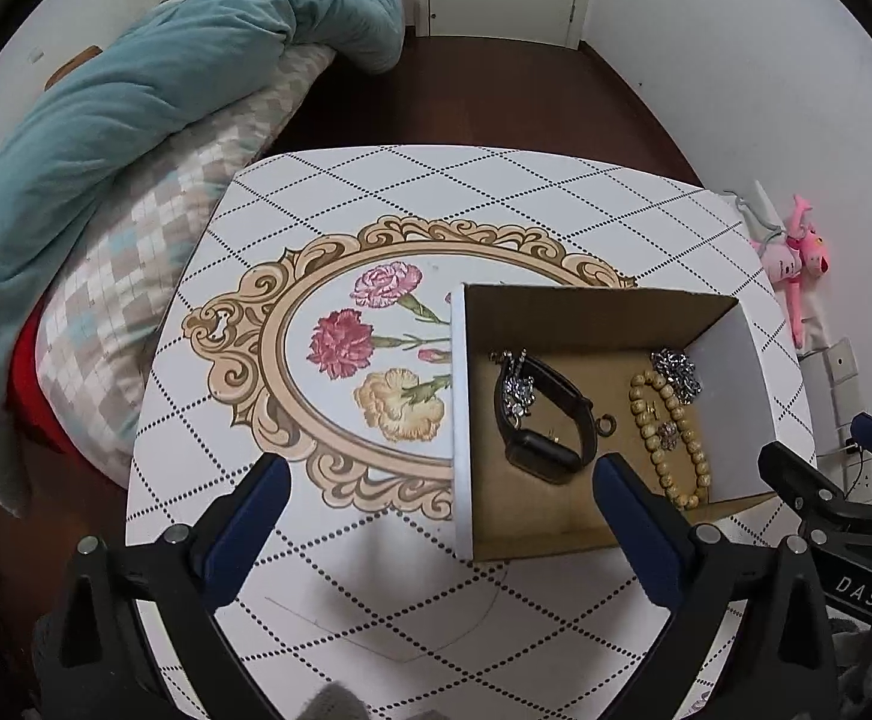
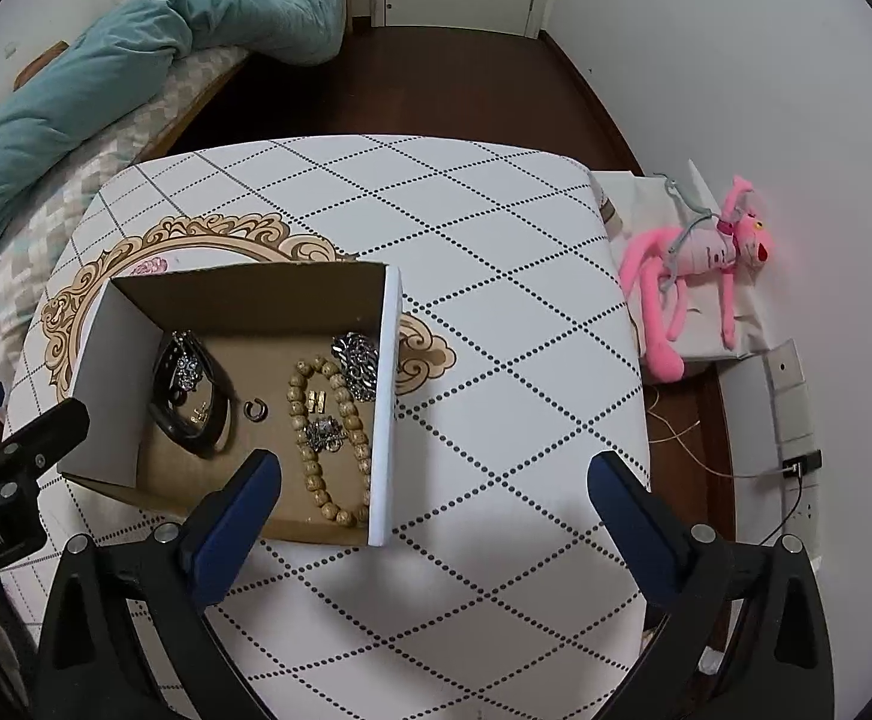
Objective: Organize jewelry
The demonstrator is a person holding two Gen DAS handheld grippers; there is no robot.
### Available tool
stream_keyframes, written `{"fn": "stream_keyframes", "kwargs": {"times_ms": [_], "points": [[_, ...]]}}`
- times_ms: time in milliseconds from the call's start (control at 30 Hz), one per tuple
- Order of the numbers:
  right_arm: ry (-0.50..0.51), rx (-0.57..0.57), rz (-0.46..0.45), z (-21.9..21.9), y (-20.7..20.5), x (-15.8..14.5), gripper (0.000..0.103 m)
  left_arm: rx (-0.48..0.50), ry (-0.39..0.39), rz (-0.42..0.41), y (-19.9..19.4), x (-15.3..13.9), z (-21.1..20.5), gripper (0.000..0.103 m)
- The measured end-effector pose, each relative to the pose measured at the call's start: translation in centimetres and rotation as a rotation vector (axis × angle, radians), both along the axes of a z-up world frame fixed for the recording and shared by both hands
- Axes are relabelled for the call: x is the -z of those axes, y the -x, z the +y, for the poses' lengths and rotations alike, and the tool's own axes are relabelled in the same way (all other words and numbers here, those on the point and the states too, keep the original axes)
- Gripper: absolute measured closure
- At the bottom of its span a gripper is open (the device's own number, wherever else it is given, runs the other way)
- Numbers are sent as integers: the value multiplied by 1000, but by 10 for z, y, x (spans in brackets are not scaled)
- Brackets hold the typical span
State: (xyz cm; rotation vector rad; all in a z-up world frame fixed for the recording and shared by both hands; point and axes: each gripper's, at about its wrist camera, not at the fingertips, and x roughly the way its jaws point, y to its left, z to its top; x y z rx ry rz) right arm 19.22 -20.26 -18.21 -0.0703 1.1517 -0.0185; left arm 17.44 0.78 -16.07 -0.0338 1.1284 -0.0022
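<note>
Both of my grippers are spread wide and holding nothing right now. The left gripper (image 1: 439,504) hangs over the near left corner of the cardboard box (image 1: 466,420), one finger outside the box over the table (image 1: 376,588), the other above the box floor. The right gripper (image 2: 436,501) straddles the box's right wall, one finger inside, one out over bare tabletop.

All the jewelry I can see is already in the box. Against the left wall there's a black watch (image 1: 541,414) with a sparkly silver piece (image 1: 517,390) lying on its strap. Mid-floor is a small dark ring (image 1: 607,425). Toward the right wall sits a wooden bead bracelet (image 1: 670,438), a silver chain clump (image 1: 676,372) by the far right corner, plus a little gold clasp thing (image 2: 316,401) and a crystal bit (image 2: 323,435) inside the bead loop.

Handling guess: everything's light. The beads are round and will probably roll out of a sloppy pinch, so I'd grab across the strand. Chain is floppy and snaggy, so I'd pinch the bunch. The watch strap is the easy hold. The ring is tiny and flat on cardboard, so it's the annoying one.

Room-wise, the tall box walls crowd any move near the right wall and corners. Outside the box, the tabletop to the right is wide open.
</note>
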Motion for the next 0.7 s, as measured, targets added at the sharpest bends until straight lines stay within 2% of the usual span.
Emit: {"fn": "stream_keyframes", "kwargs": {"times_ms": [233,700], "points": [[-25,14,-32,-1,18,-20,0,-8,-4,-26,19,-22,-2,0],[-31,60,-230,-1,110,-127,0,-10,3,-209,100,-123,3,0]]}}
